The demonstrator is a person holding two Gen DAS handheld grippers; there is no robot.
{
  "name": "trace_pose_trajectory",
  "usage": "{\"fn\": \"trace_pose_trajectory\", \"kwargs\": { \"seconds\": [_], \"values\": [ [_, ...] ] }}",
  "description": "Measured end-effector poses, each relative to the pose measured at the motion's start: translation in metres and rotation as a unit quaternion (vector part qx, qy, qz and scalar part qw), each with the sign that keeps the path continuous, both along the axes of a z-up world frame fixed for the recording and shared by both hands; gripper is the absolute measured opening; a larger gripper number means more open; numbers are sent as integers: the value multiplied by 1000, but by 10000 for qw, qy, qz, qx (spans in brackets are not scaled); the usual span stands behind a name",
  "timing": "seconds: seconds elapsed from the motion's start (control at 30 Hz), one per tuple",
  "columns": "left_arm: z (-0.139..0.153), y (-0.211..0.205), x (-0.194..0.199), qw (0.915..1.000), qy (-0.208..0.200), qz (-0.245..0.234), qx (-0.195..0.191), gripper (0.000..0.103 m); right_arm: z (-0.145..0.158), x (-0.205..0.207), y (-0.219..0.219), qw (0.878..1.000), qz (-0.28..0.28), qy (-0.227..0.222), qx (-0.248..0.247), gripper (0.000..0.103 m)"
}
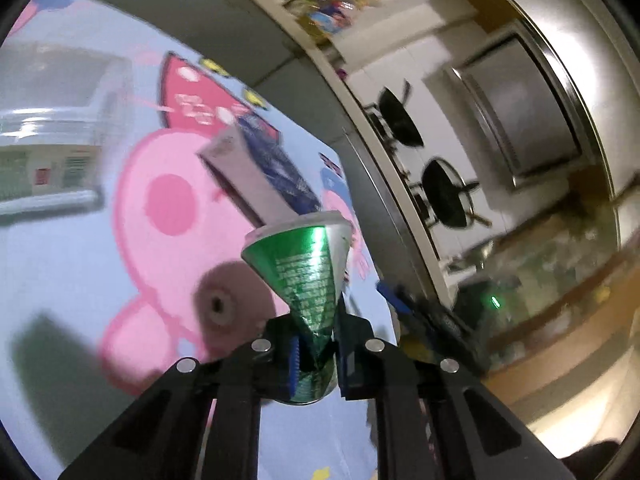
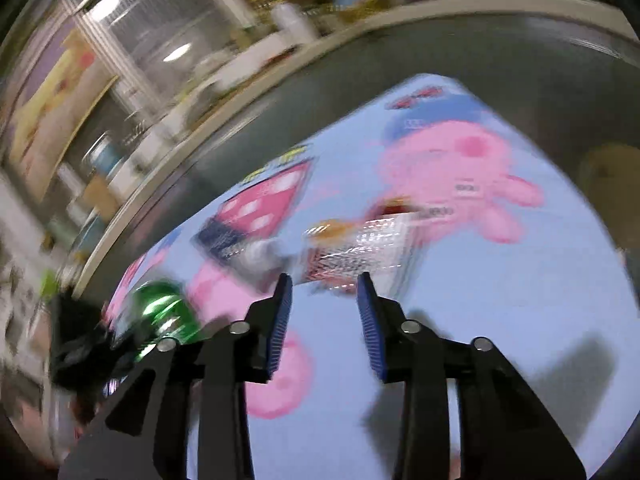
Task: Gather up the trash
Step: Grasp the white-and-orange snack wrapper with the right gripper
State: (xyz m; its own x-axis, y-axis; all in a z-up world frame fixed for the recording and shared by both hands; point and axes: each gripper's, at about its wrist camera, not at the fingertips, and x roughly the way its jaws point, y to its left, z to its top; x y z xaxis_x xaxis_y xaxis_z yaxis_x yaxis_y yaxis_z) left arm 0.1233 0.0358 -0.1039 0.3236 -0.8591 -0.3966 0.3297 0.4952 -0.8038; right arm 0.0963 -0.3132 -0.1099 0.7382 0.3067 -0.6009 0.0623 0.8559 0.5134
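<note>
- Left wrist view: the left gripper [image 1: 316, 354] is clenched on a crushed green can [image 1: 310, 276], lifted above the cartoon mat [image 1: 80, 272]; beyond it stand a blue-and-white carton [image 1: 260, 176] and a clear bin [image 1: 52, 128].
- Right wrist view: the right gripper [image 2: 324, 320] stands released with nothing between its 2 pads; a shiny wrapper [image 2: 360, 248] lies just ahead, the can at far left.

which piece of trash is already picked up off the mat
The crushed green can. The left gripper is shut on its pinched middle. The blue-and-white carton and the shiny wrapper lie on the cartoon mat.
</note>
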Motion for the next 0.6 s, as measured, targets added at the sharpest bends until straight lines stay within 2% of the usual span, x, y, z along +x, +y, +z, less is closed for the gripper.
{"fn": "trace_pose_trajectory", "kwargs": {
  "seconds": [0.07, 0.13, 0.23, 0.4, 0.43, 0.47, 0.5, 0.6],
  "values": [
    [7, -13, -8, 9996, -167, -123, 181, 14, -11, 6, -23, 9993, -276, 79, 232, 57],
    [12, -22, -14, 9985, -323, -170, 415, 14, -19, 16, -31, 9985, -401, 179, 340, 58],
    [21, -33, -25, 9941, -596, -201, 882, 14, -25, 33, -31, 9988, -390, 218, 185, 58],
    [27, -34, -34, 9893, -789, -132, 1220, 14, -31, 66, -26, 9990, 1, 397, 219, 59],
    [27, -33, -34, 9894, -773, -113, 1226, 14, -32, 67, -19, 9989, 117, 432, 169, 53],
    [26, -33, -34, 9895, -747, -90, 1237, 14, -31, 65, -7, 9989, 239, 402, -55, 22],
    [25, -32, -34, 9894, -729, -81, 1253, 14, -34, 64, 6, 9975, 435, 490, -254, 2],
    [25, -38, -34, 9884, -703, -108, 1340, 14, -33, 39, 17, 9978, 538, 389, 14, 1]
  ]
}}
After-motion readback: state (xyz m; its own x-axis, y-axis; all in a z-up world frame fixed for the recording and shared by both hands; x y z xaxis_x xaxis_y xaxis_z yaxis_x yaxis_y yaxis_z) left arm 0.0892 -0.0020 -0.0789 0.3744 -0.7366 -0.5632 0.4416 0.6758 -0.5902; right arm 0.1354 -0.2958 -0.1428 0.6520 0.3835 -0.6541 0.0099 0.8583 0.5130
